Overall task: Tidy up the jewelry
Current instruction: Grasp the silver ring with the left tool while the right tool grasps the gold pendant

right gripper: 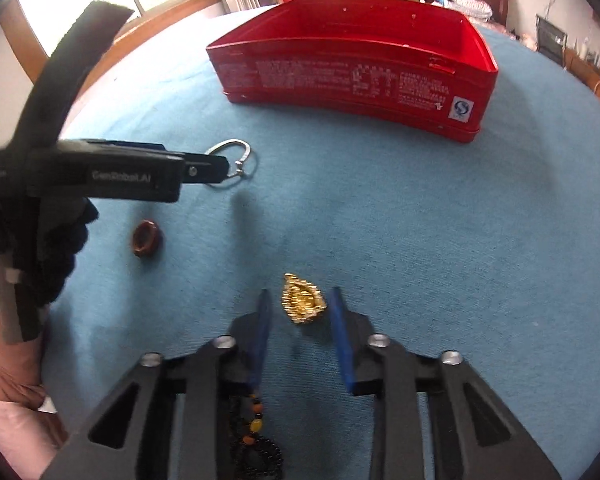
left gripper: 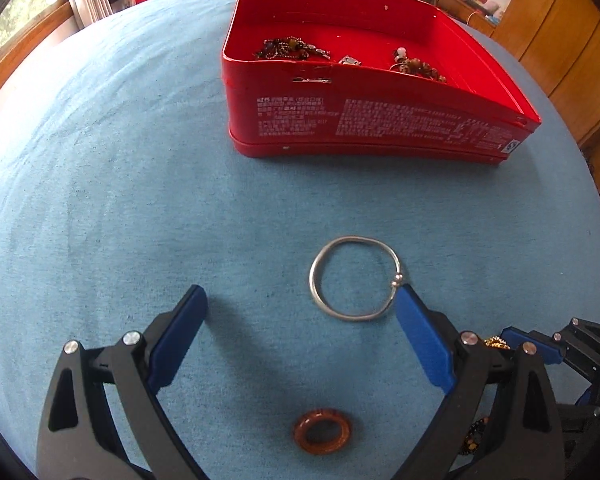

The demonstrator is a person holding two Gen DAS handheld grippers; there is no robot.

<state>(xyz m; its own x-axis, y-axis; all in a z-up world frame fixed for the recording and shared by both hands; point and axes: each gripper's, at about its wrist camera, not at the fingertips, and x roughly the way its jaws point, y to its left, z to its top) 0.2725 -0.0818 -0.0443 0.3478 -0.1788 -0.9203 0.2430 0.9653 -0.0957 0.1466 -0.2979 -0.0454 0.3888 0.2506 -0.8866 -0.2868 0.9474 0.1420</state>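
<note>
**Both grippers low over jewelry on the blue cloth**

The left gripper is spread wide and holds nothing. The silver bangle lies flat on the blue cloth between its fingertips, toward the right one; that blue pad touches or overlaps the bangle's rim near the clasp beads, and I cannot tell whether there is real contact. A brown ring lies on the cloth further back between the same fingers, at 6 o'clock from the bangle.

The right gripper is partly open and empty, its two blue pads flanking the gold pendant with a small gap on each side. A dark beaded strand lies under its left finger.

The red tin sits at 12 o'clock from both grippers, well apart, open-topped, with beaded pieces already inside.
</note>
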